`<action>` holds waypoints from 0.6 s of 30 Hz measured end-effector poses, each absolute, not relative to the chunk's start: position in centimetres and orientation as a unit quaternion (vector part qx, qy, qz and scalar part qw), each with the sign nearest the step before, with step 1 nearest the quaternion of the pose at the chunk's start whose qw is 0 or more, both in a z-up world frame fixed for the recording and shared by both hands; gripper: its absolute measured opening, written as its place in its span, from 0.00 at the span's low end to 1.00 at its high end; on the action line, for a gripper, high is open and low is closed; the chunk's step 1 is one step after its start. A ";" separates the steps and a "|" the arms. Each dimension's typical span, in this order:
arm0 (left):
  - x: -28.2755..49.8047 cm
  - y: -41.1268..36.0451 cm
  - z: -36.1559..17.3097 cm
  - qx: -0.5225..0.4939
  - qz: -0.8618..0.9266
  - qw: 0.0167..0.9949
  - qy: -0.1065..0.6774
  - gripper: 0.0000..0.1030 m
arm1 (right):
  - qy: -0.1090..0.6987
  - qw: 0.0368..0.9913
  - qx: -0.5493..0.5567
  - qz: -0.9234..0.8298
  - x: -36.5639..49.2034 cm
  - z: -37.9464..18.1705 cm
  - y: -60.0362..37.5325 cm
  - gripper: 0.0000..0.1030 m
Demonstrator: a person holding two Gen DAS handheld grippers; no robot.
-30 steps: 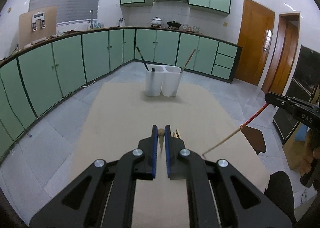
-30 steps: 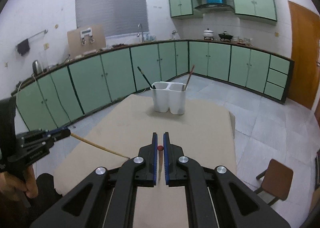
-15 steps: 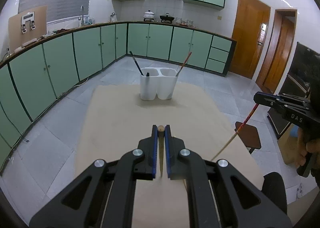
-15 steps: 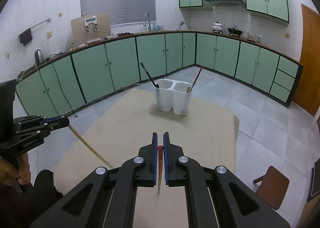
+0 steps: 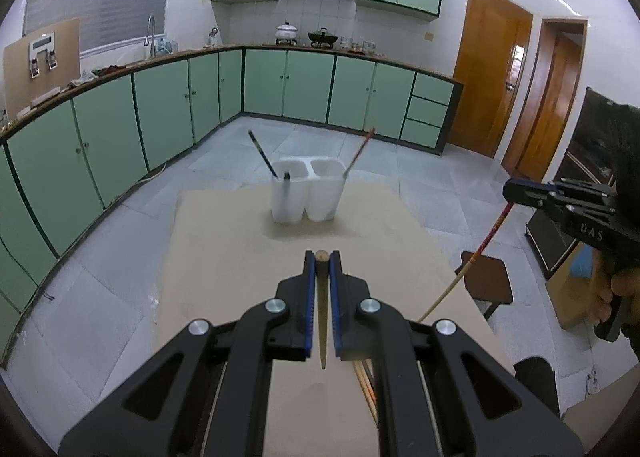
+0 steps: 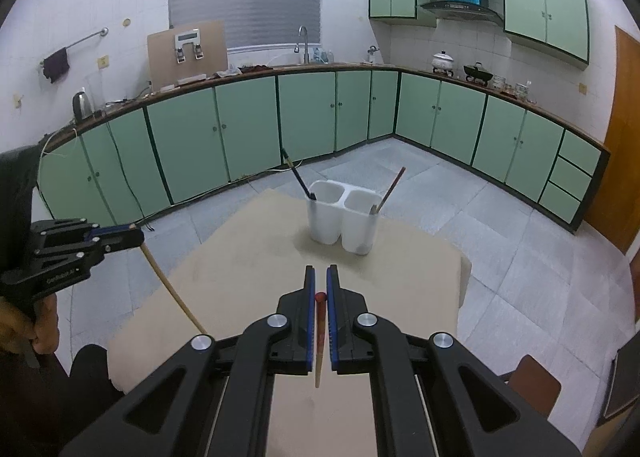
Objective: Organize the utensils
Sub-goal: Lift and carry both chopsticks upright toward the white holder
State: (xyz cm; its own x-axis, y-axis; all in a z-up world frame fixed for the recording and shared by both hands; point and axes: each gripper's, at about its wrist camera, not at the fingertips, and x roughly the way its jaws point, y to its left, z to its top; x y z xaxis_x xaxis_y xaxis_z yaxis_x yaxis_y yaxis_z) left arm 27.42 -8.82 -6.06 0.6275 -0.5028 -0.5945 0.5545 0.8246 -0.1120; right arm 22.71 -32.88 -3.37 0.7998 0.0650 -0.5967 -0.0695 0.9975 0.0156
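My left gripper point(image 5: 322, 257) is shut on a plain wooden chopstick point(image 5: 322, 321) that hangs tip-down between its jaws, above the beige table point(image 5: 224, 257). My right gripper point(image 6: 320, 269) is shut on a red-topped chopstick point(image 6: 319, 337), also hanging free. Each gripper shows in the other's view: the right gripper point(image 5: 514, 189) at the right edge, the left gripper point(image 6: 134, 237) at the left edge. At the table's far end stands a white two-compartment holder point(image 5: 306, 193), also seen as the holder point(image 6: 342, 217), with a black chopstick point(image 5: 262, 155) in its left cup and a red chopstick point(image 5: 358, 153) in its right cup.
A few loose chopsticks point(image 5: 366, 381) lie on the table just under my left gripper. A brown stool point(image 5: 486, 283) stands off the table's right edge. Green cabinets line the far walls. A hand point(image 5: 612, 297) holds the right gripper's handle.
Both grippers have risen with their chopsticks. The sticks' lower ends have come up off the table and both now hang more steeply. The jaws stayed shut.
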 end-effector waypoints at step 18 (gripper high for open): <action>34.6 -12.2 1.2 0.044 -0.279 0.916 0.286 0.06 | 0.315 0.949 0.001 0.021 30.4 3.0 -35.0 0.05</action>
State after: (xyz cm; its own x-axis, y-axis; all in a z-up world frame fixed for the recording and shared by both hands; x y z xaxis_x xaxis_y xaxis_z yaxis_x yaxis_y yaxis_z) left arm 34.57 -12.15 1.18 0.6807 -0.4864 -0.5477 0.5372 0.8398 -0.0783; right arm 30.36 -34.98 3.03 0.8012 0.0413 -0.5970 -0.0397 0.9991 0.0158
